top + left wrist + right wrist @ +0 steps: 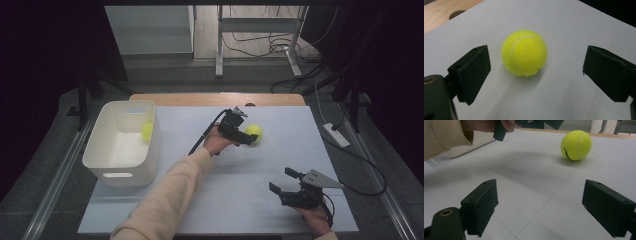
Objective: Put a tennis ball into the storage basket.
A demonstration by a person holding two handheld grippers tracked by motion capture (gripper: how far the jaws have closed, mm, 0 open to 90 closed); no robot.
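A yellow tennis ball (pixel 254 132) lies on the white mat (pixel 225 200) a little right of centre. My left gripper (pixel 248 137), held by a hand that reaches across from the lower left, is open right at the ball. In the left gripper view the ball (pixel 524 53) sits just ahead of the two wide-apart jaws of this gripper (pixel 536 75), untouched. My right gripper (pixel 281 180) rests open near the front right of the mat. In the right gripper view its gripper (pixel 540 207) holds nothing, and the ball (pixel 576 145) lies farther off.
A white plastic bin (pixel 107 165) stands at the mat's left edge with a second tennis ball (pixel 146 131) inside. The wooden table edge (pixel 215 98) shows beyond the mat. A cream sleeve (pixel 444 137) crosses the right gripper view's upper left.
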